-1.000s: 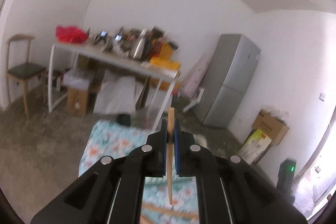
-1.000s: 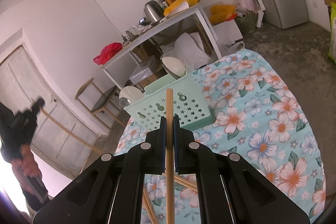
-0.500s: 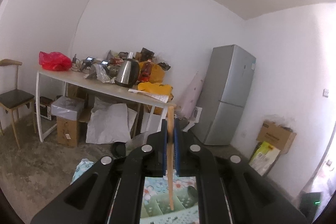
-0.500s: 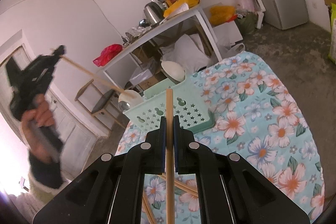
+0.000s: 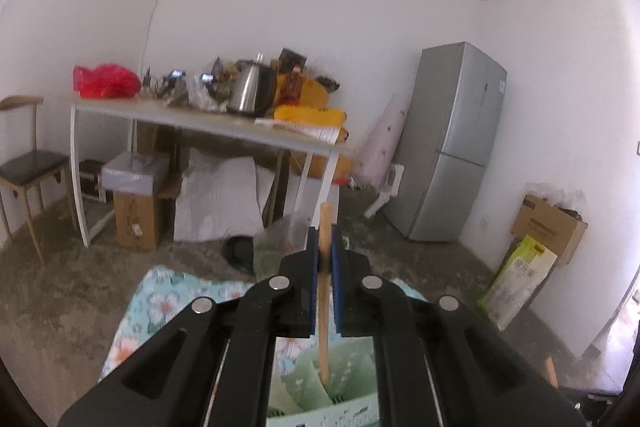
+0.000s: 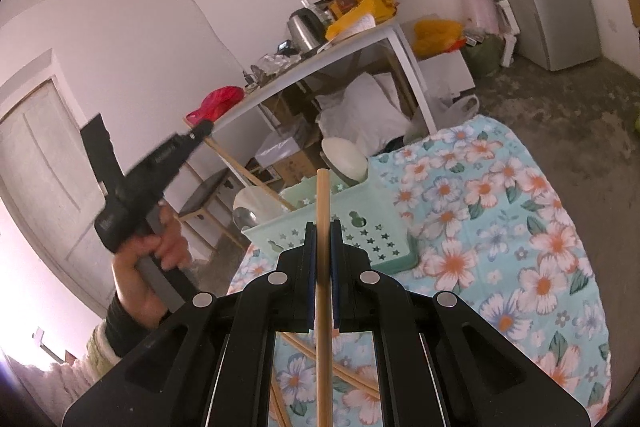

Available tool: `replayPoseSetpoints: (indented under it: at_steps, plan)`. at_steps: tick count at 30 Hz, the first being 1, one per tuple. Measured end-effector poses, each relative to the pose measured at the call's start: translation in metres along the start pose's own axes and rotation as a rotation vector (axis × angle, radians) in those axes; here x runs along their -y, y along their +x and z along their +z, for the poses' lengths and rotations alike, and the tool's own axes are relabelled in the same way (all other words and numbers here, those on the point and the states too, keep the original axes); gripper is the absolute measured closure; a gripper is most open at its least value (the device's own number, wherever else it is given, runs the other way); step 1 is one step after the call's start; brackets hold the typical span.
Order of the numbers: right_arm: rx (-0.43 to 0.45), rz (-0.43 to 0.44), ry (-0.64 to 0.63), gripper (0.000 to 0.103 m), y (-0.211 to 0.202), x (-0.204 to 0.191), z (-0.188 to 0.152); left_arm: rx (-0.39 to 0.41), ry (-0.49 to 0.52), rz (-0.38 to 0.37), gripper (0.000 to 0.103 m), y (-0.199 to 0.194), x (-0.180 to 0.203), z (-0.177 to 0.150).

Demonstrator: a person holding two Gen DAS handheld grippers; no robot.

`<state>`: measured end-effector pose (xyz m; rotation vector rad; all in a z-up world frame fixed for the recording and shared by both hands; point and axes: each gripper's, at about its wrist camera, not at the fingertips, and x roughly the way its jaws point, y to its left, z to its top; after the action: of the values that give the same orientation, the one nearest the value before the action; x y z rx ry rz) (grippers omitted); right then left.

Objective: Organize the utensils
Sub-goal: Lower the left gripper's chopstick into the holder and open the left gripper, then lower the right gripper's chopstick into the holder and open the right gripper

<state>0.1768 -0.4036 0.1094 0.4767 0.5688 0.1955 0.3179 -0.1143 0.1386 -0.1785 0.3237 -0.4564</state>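
Step in hand: dropping chopsticks into basket (image 6: 340,227). Left gripper (image 5: 325,279) clamped on chopstick (image 5: 324,291), fingers (image 5: 311,287) pressed to either side of stick, which stands near upright in wrist view. Lower tip of stick inside basket (image 5: 344,379), over a pale green compartment; contact with floor of compartment not discernible. In right view, same left gripper (image 6: 200,133) held high at left by hand (image 6: 160,251), stick (image 6: 248,175) slanting down into rear of basket. Right gripper (image 6: 322,255) closed on second chopstick (image 6: 322,307), short of basket, above floral cloth (image 6: 500,227). Loose chopsticks (image 6: 340,373) crossed on cloth beneath right gripper. Bowl (image 6: 346,161) and spoon (image 6: 248,207) sitting in far end of basket.

Judgement: first stick nearly placed. Next move likely: lower a little, spread left fingers, let stick fall into compartment. Then bring right stick forward into same compartment.
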Motion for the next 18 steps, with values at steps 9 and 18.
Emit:
replayPoseSetpoints:
  at_steps: [9, 18]
  plan:
    - [0.016, 0.040, -0.045, 0.098, 0.013, -0.019, 0.019, 0.011, -0.018, -0.006, 0.054, -0.031, -0.005, -0.006]
    - [0.056, 0.102, -0.074, 0.098, 0.049, -0.047, 0.059, 0.009, -0.035, 0.010, 0.049, -0.097, -0.025, -0.026]
